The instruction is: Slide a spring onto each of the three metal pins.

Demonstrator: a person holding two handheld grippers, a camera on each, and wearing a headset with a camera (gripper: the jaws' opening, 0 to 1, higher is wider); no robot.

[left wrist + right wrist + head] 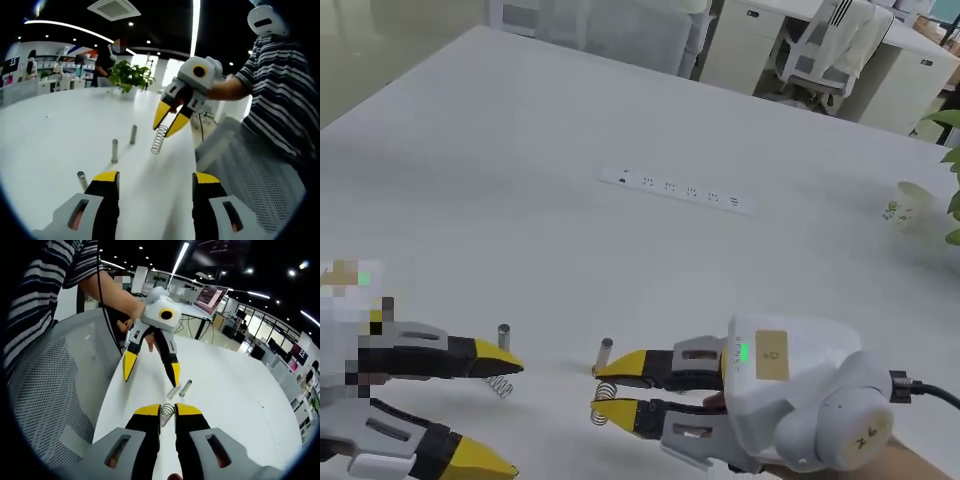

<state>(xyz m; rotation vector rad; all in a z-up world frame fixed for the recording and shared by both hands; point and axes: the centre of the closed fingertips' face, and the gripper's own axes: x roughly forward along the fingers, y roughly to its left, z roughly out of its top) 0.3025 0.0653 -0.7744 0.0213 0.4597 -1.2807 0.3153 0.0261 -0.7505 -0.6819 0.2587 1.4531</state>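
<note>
Spring [167, 416]: being gripped between the tips of the right gripper [168, 410], at the bottom centre of the right gripper view. The jaws are being closed narrowly on its coils. In the left gripper view it is being shown at frame centre, hanging down from those tips.

Second spring [500, 385]: being shown lying on the table [470, 150] in the lower left of the head view, just below the upper jaw of the left gripper [517, 417]. It is not being touched by either jaw.

Pins [114, 150]: three are being shown standing upright in a slanting row, left of centre in the left gripper view. The nearest is just beside the left-hand jaw and the farthest is near the hanging spring. All three are bare. In the right gripper view one pin [185, 388] is being shown at centre, with the second spring lying just beside it.

Left gripper: jaws are being held wide apart, with nothing between them. It is being shown at the lower left of the head view and at upper centre of the right gripper view.

Right gripper: being shown at bottom centre of the head view, tips pointing left.

Power strip [675, 190]: lying at the table's middle, well apart from the pins.

Plant [130, 75]: standing at the table's far end, upper left of centre in the left gripper view.

Mesh chair [50, 390]: being shown at the left of the right gripper view.
</note>
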